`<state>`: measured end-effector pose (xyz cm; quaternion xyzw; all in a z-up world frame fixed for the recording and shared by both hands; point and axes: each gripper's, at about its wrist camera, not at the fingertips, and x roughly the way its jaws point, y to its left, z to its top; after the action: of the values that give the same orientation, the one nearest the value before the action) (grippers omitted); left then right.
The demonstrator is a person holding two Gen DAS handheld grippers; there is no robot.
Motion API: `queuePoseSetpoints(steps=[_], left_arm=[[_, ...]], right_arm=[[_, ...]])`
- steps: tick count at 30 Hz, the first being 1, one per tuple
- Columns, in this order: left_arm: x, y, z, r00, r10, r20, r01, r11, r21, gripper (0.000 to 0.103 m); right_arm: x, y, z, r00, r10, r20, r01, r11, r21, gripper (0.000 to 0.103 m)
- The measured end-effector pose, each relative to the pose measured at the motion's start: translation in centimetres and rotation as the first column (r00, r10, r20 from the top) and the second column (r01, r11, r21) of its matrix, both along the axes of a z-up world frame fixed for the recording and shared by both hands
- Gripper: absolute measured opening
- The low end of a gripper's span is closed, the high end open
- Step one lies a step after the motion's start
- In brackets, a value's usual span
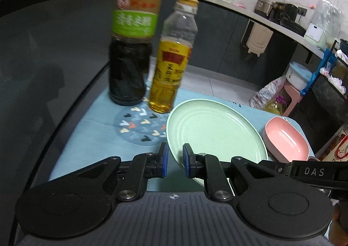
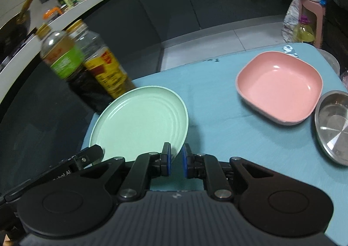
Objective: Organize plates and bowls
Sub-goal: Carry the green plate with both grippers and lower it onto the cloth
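Your table [image 2: 217,115] carries a blue cloth, and two bottles crowd its far left: in the left wrist view a dark bottle [image 1: 130,54] stands at upper centre with a yellow bottle [image 1: 171,65] just right of it, both behind a patterned coaster [image 1: 140,127] that lies flat on the cloth. In the right wrist view the same pair sits at upper left, right behind the far rim of the green plate [image 2: 139,124]. That plate lies at centre left of the right view, and its near rim reaches into the gap between the pads of your right hand-held gripper [image 2: 175,162], which stands slightly parted and is not pressed onto the rim as far as you can see. In the left view the green plate [image 1: 215,135] fills the centre right, and your left hand-held gripper [image 1: 175,162] hangs just over its near left edge, also narrowly parted and holding nothing; the other gripper's black arm crosses the lower right corner there. The pink bowl [image 2: 280,87] sits well apart from the plate at upper right of the right view, and a steel bowl [image 2: 335,124] lies just beside it at the right edge. In the left view the pink bowl [image 1: 287,139] shows at right, just beyond the plate.
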<state>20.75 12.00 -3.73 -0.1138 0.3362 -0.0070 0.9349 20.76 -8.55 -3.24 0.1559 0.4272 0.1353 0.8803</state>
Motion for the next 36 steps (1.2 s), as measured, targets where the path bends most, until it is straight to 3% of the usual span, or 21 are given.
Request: queuePoseSetpoints(steps=[8, 16, 36], left_arm=[[-3.1, 2.3, 0.2, 0.999, 0.028, 0.021, -0.028, 1.000, -0.003, 0.013], [-4.7, 5.1, -1.2, 0.997, 0.070, -0.015, -0.071, 0.997, -0.039, 0.013], [-5.7, 7.4, -4.2, 0.993, 0.098, -0.072, -0.103, 0.993, -0.062, 0.013]], right_arm=[[-1.5, 2.5, 0.1, 0.998, 0.053, -0.019, -0.053, 0.998, -0.012, 0.007], [-2.4, 5.2, -0.3, 0.994, 0.108, -0.029, -0.109, 0.993, -0.046, 0.007], [-3.0, 8.3, -2.1, 0.985, 0.151, -0.082, -0.160, 0.980, -0.119, 0.007]])
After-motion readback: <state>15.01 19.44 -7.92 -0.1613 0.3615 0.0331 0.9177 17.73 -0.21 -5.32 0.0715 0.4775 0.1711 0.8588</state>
